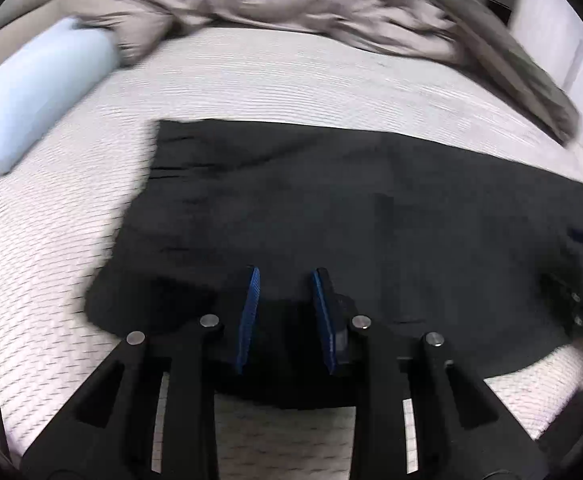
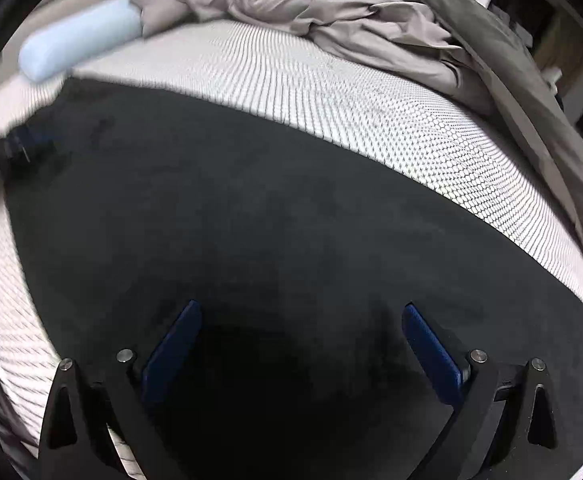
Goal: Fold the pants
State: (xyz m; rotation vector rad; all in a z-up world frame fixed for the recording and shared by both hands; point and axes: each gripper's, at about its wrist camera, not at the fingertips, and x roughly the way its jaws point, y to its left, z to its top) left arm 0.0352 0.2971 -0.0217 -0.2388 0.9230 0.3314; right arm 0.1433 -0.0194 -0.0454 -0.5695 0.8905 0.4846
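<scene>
Left tongs (image 1: 285, 280): narrowly parted above the near edge of the pants (image 1: 351, 208), gripping nothing.
Right tongs (image 2: 301, 312): spread wide over dark cloth, empty.
Pants: black, spread flat on the bed (image 1: 275, 76).
Beyond: pale blue bolster (image 1: 39, 92), rumpled grey bedding (image 1: 275, 4).

Bare mattress (image 2: 371, 92) lies open beyond the dark pants (image 2: 251, 208). At the far edge a rumpled grey duvet (image 2: 331, 12) blocks passage, and a pale blue bolster (image 1: 31, 96) lies far left.
</scene>
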